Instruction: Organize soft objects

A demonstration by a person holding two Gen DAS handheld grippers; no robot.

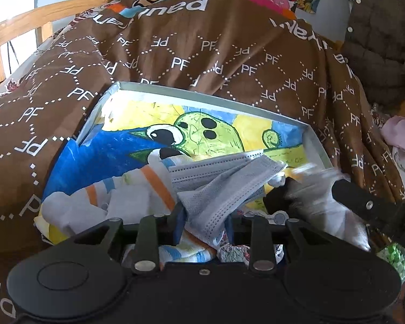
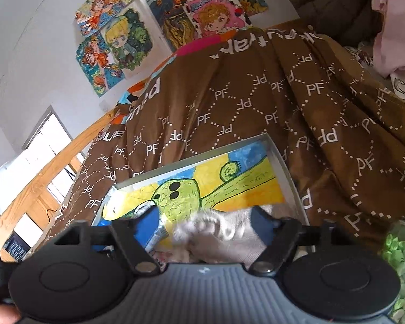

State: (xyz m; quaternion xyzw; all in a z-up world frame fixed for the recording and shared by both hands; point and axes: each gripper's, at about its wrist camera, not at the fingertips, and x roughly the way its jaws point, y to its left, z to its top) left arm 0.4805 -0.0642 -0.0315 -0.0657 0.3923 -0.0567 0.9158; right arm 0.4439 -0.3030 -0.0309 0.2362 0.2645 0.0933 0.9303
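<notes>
A shallow white box (image 1: pixel 202 91) lined with a cactus drawing lies on the bed. In it are white socks with orange and blue stripes (image 1: pixel 137 186) and grey face masks (image 1: pixel 224 183). My left gripper (image 1: pixel 203 220) hangs low over the box's near side. One mask lies loosely between its blue fingers (image 1: pixel 178 217), and I see no pinch. My right gripper (image 2: pixel 205 221) stands wide open over the box's right end, with a blurred beige sock (image 2: pixel 224 232) in the gap, apart from both fingers. It also shows in the left wrist view as a black finger (image 1: pixel 364 205).
A brown blanket with a white PF pattern (image 1: pixel 229 54) surrounds the box. A wooden bed rail (image 1: pixel 27 24) runs at the left. A pink garment (image 1: pixel 402 129) and a dark quilted jacket (image 1: pixel 378 27) lie at the right. Green crinkled stuff (image 2: pixel 402 264) sits near right. Drawings (image 2: pixel 116 40) hang on the wall.
</notes>
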